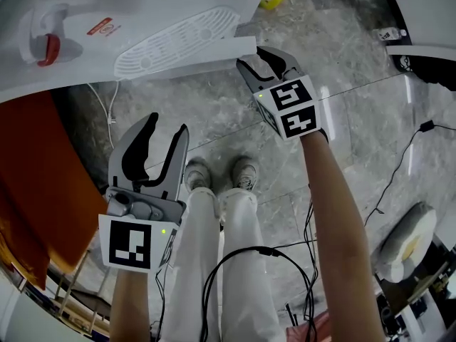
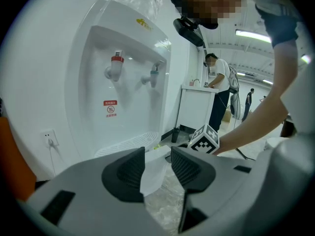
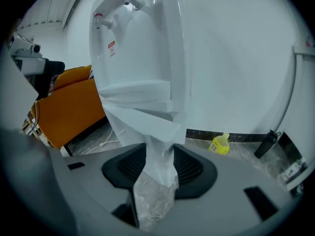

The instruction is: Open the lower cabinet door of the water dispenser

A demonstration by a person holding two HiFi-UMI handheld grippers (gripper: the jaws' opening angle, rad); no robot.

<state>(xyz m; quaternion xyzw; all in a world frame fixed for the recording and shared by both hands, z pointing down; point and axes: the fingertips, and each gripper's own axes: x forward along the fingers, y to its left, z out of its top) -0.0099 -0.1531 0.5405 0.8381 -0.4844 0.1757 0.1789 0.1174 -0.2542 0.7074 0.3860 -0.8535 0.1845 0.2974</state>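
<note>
**Swing the door out by its edge, slowly**

Lower cabinet door (image 3: 157, 157): low on the white water dispenser (image 1: 142, 6), under the drip tray (image 1: 178, 40), at about 12 o'clock in the head view. Clamped on both faces along its free edge by the right hand-held gripper (image 1: 262, 61). Hard to tell whether already ajar. Left hand-held gripper (image 1: 167, 125): at 8 o'clock over the stone floor (image 1: 214, 112), held apart, empty.

For a clean pull:
- Keep the clamp firm and square on the edge.
- Draw along the hinge's arc rather than straight back.
- Go slowly, to avoid slipping off the thin panel.
- Hold the left hand-held gripper clear of the swing, likely toward 7 o'clock.

Shown only by the right gripper view: the panel running down between the pads, and a yellow bottle (image 3: 220, 144) at 4 o'clock by the wall. Shown only by the left gripper view: the red tap (image 2: 116, 65) and blue tap (image 2: 153, 75) on the dispenser's front, at 11 and 12 o'clock. Shown only by the head view: both grippers at once, well apart.
</note>
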